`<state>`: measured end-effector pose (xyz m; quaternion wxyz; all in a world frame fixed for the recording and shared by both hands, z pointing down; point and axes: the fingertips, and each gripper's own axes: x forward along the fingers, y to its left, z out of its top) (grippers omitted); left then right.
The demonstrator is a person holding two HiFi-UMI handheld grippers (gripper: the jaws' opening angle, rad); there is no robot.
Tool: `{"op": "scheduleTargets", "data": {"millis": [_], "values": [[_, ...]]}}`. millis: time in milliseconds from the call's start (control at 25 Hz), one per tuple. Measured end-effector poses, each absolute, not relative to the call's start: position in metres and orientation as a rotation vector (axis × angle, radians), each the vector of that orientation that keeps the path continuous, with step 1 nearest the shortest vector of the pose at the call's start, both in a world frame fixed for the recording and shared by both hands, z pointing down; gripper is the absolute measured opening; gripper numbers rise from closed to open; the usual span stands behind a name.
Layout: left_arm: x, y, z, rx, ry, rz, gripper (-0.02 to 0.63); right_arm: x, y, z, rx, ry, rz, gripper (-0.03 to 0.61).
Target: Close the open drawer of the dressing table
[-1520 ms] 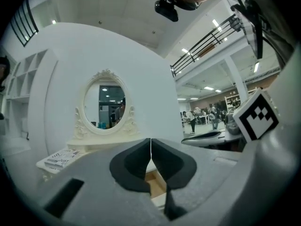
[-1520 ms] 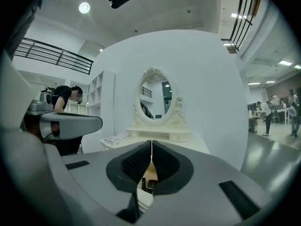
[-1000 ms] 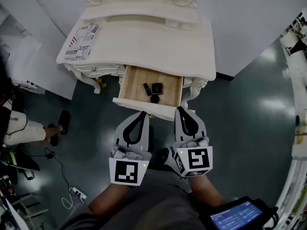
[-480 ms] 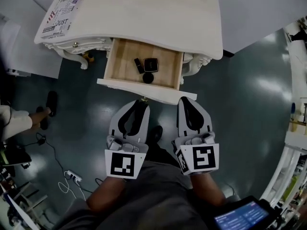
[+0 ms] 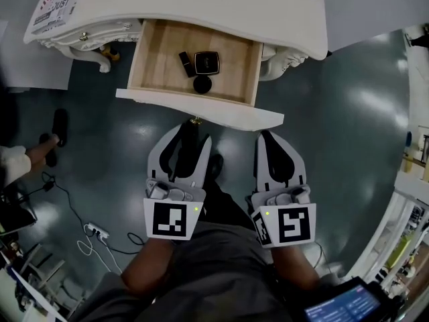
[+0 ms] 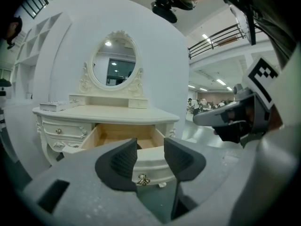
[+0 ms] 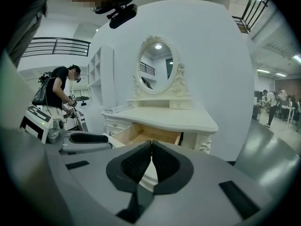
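Dark grey ribbed pads of the left gripper [image 6: 150, 155] stand wide apart, having just been opening, and they press on nothing. Through the gap shows the small brass knob [image 6: 143, 179] on the drawer [image 6: 123, 136] front, just ahead of the tips. The right gripper [image 7: 151, 145] has its two pads closed tip to tip, with nothing between them.

From the head view, both grippers point at the drawer front from below it in the picture. The left gripper [image 5: 190, 131] is just short of the knob [image 5: 196, 121], and the right gripper [image 5: 270, 138] is beside it, under the drawer's right end.

The drawer [image 5: 201, 107] is pulled far out of the cream dressing table [image 5: 221, 5]. On its pale wooden bottom lie a short black tube [image 5: 186, 64], a dark square case [image 5: 206, 62] touching it, and a small round black piece [image 5: 202, 84] just beside them.

An oval mirror [image 6: 114, 62] in a carved frame rises from the table top, and a printed box [image 5: 57, 2] lies at the top's left end. The floor [image 5: 348, 113] is dark green and glossy. A person [image 7: 61, 91] stands well off to the left of the table.
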<state>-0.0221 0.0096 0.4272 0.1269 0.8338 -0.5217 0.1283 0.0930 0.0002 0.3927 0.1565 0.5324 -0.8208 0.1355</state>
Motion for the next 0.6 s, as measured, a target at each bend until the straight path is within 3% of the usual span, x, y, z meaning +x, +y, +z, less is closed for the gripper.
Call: {"op": "scheduleTargets", "data": {"millis": [600], "values": [[-0.019, 0.002, 0.477, 2.387, -1.462, 0.384, 0.207, 0.101, -0.001, 0.415, 1.513, -2.309, 0.403, 0.015]]}}
